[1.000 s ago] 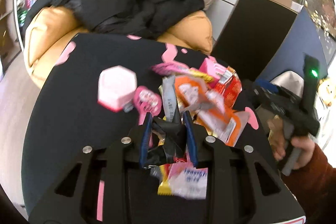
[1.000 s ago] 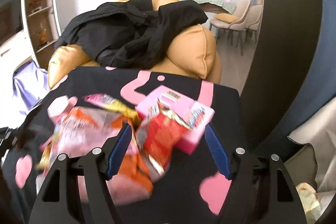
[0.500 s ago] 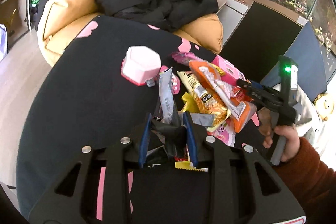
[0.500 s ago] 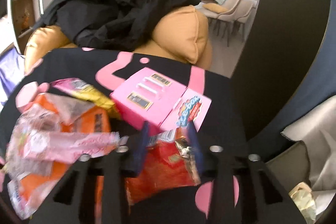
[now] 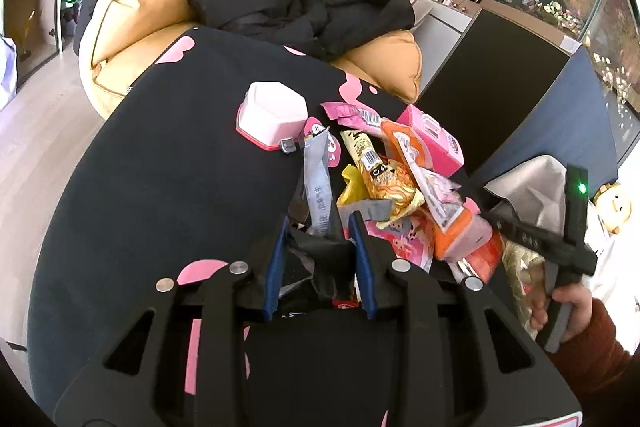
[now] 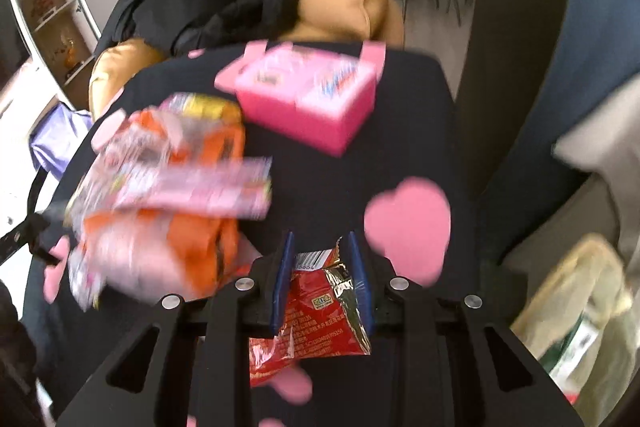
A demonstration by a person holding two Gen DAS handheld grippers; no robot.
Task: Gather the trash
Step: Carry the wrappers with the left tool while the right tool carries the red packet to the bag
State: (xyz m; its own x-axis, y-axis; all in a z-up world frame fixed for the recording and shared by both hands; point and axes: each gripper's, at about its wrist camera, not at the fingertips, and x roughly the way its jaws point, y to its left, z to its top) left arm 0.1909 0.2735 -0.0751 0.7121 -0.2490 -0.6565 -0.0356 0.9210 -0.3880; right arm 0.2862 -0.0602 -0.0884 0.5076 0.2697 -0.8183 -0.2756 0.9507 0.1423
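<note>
Red foil snack wrapper [image 6: 320,311] between pads, my right claw [image 6: 322,247] closing on it; left claw [image 5: 320,231] clenched on crumpled black wrapper [image 5: 320,247] above black worktop [image 5: 160,187].

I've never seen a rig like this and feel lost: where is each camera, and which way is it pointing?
Left wrist: on the left gripper, looking down along its fingers at a black wrapper; the other hand shows.
Right wrist: on the right gripper, jaws closing on a red packet; no hand shows.
Shared: the pink box, the black cloth.
</note>
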